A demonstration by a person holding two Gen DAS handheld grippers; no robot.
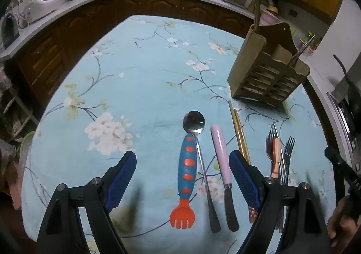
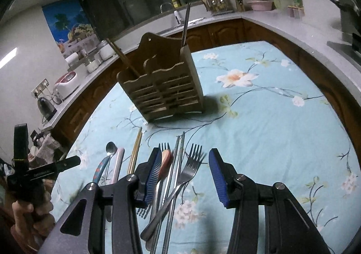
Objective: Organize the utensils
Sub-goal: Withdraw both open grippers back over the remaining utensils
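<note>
Floral tablecloth (image 1: 135, 73) (two forks (image 2: 191, 163))

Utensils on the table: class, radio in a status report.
Left gripper open over blue fork. Right gripper open over metal fork. Wooden holder upright, unobstructed.

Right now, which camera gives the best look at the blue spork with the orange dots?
The left wrist view: the spork lies fully visible, handle to orange tines, between the open left gripper fingers. The right wrist view shows only part of its dotted handle at the left.
</note>
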